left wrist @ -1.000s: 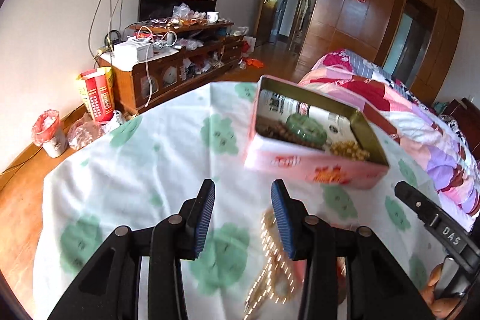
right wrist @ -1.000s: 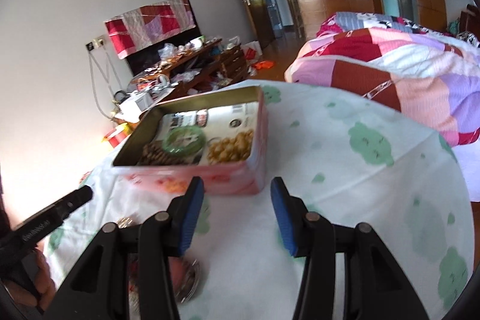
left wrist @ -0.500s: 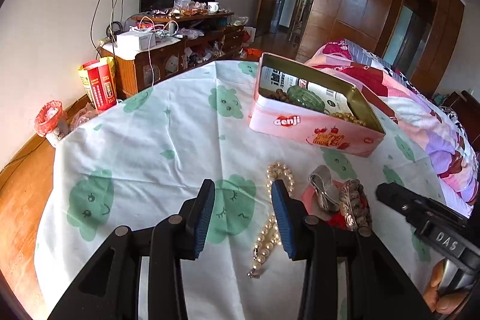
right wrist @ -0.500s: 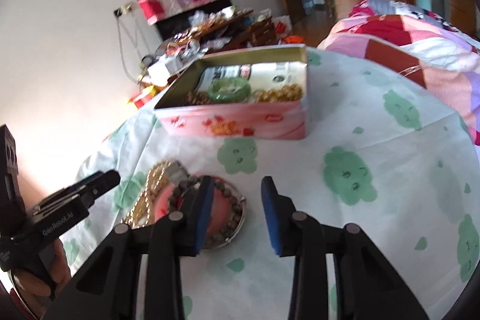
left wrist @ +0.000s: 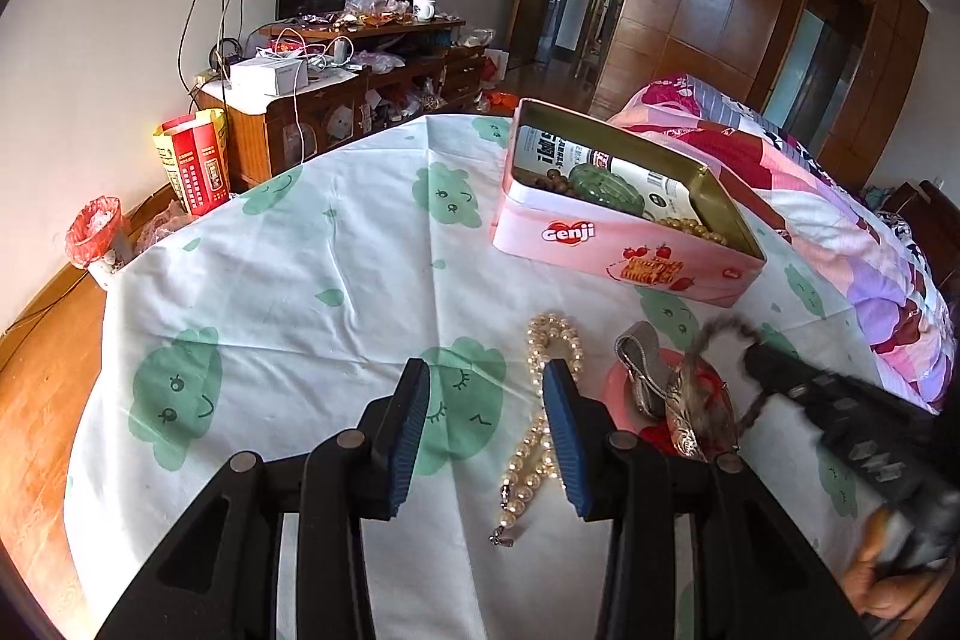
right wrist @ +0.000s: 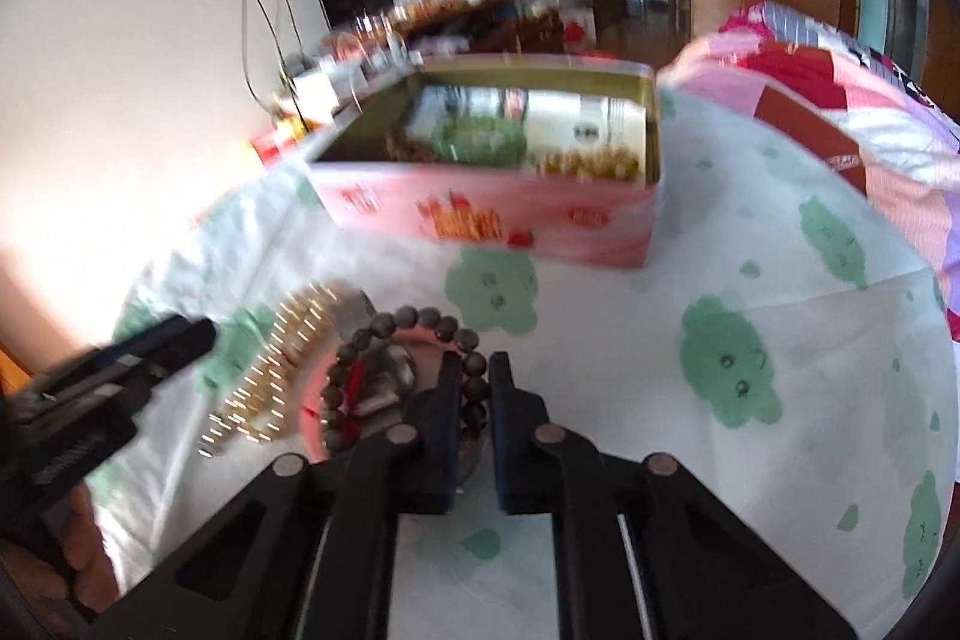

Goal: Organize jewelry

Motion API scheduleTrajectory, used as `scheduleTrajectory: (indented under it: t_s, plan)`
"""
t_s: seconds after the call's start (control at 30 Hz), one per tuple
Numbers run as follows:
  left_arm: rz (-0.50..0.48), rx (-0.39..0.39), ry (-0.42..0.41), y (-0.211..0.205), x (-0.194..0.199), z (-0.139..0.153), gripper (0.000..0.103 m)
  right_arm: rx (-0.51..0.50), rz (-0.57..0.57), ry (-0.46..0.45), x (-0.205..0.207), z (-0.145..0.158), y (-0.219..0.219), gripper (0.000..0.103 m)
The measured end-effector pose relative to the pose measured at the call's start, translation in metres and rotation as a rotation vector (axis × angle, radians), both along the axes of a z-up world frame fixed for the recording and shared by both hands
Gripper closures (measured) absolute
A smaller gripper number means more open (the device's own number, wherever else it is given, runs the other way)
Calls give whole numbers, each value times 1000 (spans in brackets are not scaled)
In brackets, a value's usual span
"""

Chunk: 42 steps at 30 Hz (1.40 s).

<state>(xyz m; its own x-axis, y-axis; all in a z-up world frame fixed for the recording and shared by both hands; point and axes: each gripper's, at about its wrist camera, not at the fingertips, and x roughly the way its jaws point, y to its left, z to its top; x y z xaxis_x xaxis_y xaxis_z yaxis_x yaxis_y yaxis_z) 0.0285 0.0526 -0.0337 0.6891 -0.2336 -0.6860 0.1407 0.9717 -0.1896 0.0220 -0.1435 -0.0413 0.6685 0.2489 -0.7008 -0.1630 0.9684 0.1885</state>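
A pink Genji tin (left wrist: 624, 256) stands open on the table and holds a green bracelet (left wrist: 606, 187), brown beads and gold beads; it also shows in the right wrist view (right wrist: 492, 220). A pearl necklace (left wrist: 540, 412) lies in front of my open, empty left gripper (left wrist: 489, 430). A small red dish (left wrist: 624, 394) holds silver pieces. My right gripper (right wrist: 475, 382) is closed on a dark bead bracelet (right wrist: 408, 322) at the dish (right wrist: 318, 400). The bracelet looks lifted and blurred in the left wrist view (left wrist: 726, 325).
The round table has a white cloth with green prints (left wrist: 300, 280). A cluttered wooden cabinet (left wrist: 336, 100) and a red bin (left wrist: 96, 238) stand past the far left. A bed with a patchwork quilt (left wrist: 840, 232) lies on the right.
Both grippers have pulled back from the tin toward the jewelry near the front. My right gripper has gone from open to closed on the dark bead bracelet at the dish.
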Motion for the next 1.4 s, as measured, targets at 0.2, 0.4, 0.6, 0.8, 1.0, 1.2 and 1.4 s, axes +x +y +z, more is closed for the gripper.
scheduleTrajectory:
  t_s: [0.2,0.4,0.6,0.8,1.0,1.2,1.4]
  plan:
    - [-24,6,-9,-5,-4,2,63,150,-30,-99,-18,27,-25,91]
    - [-154,-52,-5,-24,-9,5,63,146,-114,-134,-17,35,-43,91]
    - [-259,0,30,-59,-4,1,63,153,-139,-102,-15,25,-56,91]
    - [-291,32,41,-73,-8,0,68,139,-140,-88,-19,15,-59,91]
    - [-299,32,46,-74,-7,3,76,184,-143,-62,-18,7,-66,91]
    - [-286,10,-10,-68,8,28,76,203,-146,-57,-19,5,-71,91]
    - [-339,142,31,-89,21,19,76,211,-149,-53,-20,3,-71,91]
